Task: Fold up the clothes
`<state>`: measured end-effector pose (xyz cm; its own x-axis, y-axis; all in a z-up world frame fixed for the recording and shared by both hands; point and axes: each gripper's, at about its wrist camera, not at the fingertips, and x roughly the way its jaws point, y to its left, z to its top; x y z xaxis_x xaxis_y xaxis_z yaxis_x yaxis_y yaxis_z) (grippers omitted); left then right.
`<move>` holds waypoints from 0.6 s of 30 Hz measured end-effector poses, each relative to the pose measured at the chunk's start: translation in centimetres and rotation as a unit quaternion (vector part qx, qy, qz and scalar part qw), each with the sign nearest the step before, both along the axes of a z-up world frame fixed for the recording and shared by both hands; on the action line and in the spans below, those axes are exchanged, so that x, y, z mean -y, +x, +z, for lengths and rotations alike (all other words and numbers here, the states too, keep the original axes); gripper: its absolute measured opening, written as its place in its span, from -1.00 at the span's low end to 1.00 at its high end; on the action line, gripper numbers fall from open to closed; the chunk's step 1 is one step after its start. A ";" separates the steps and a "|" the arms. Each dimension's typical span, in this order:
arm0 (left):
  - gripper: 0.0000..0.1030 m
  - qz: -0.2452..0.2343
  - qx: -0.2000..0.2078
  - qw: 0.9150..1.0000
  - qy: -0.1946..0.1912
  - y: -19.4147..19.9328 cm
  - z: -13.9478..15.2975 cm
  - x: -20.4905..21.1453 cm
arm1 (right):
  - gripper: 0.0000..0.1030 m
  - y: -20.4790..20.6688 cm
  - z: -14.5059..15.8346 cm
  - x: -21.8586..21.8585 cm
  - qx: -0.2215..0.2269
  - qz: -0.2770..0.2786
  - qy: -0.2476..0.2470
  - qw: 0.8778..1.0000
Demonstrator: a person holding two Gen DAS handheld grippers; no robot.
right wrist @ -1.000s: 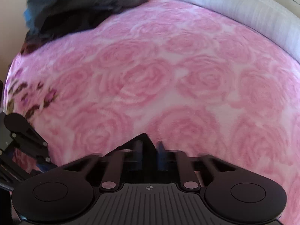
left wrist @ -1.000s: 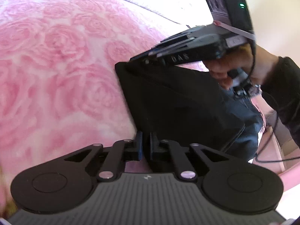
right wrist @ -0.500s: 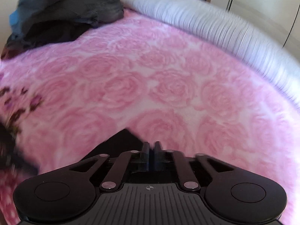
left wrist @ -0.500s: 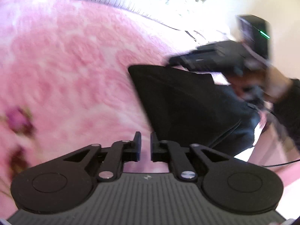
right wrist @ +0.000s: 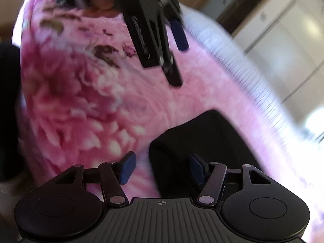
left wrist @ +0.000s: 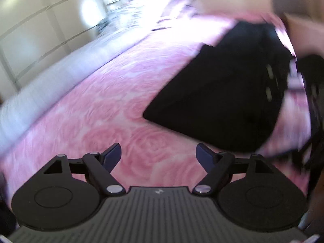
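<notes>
A folded black garment (left wrist: pixel 220 93) is being left lying flat on the pink rose-patterned bedspread (left wrist: pixel 121 109). The left gripper (left wrist: pixel 158 154) is being held wide apart and empty above the bedspread, near the garment's corner. The right gripper (right wrist: pixel 160 167) is likewise being held spread, over the garment's edge. If that edge is being snagged by a finger, the fold is probably being risked.

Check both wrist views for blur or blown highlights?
Left wrist: heavy motion smear on the pink bedspread and black garment, window area blown out; the fingers stay sharp. Right wrist: the same smear, glare at right edge, left gripper blurred.
</notes>
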<state>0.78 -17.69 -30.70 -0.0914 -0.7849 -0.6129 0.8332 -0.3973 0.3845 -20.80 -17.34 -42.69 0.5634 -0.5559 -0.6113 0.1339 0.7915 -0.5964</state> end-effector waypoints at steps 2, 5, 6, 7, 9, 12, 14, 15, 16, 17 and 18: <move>0.52 -0.039 0.060 0.997 -0.016 -0.9 -1.4 0.1 | 0.18 0.0 -1.0 -0.1 -0.015 -0.010 -0.044 0.999; 0.52 -0.105 0.148 0.982 -0.047 -2.2 -3.5 0.7 | 0.14 -0.5 -2.1 0.3 -0.042 -0.018 -0.102 0.994; 0.52 -0.130 0.181 0.973 -0.059 -2.6 -4.3 1.0 | -0.01 -0.7 -2.3 0.4 -0.044 -0.016 -0.113 0.992; 0.52 -0.156 0.213 0.962 -0.072 -3.0 -5.1 1.3 | -0.26 -0.9 -2.4 0.5 -0.045 -0.016 -0.118 0.992; 0.47 -0.205 0.277 0.934 -0.093 -3.8 -6.6 2.1 | -0.51 -1.2 -2.7 0.8 -0.040 -0.015 -0.122 0.992; 0.39 -0.258 0.324 0.902 -0.117 -4.6 -7.5 3.2 | -0.80 -1.6 -1.9 1.4 -0.011 -0.023 -0.098 0.995; 0.20 -0.281 0.346 0.885 -0.134 -5.1 -8.1 4.1 | -0.84 -2.3 -0.8 1.6 0.015 -0.029 -0.086 0.996; 0.07 -0.288 0.355 0.879 -0.138 -5.4 -8.4 4.6 | -0.84 -2.6 -0.1 1.8 0.027 -0.033 -0.078 0.996; -0.14 -0.293 0.363 0.873 -0.140 -5.6 -8.8 5.0 | -0.85 -2.8 0.4 2.0 0.035 -0.037 -0.072 0.996; -0.31 -0.298 0.371 0.868 -0.142 -5.9 -9.2 5.5 | -0.85 -3.0 0.8 2.1 0.041 -0.039 -0.068 0.996; -0.65 -0.301 0.377 0.864 -0.143 -6.1 -9.5 5.9 | -0.85 -3.1 1.2 2.2 0.046 -0.040 -0.062 0.996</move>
<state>-5.29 -23.57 -40.18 -0.1957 -0.8633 -0.4653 -0.0208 -0.4707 0.8821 -23.94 -19.51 -41.45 0.5642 -0.6702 -0.4821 0.2530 0.6962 -0.6718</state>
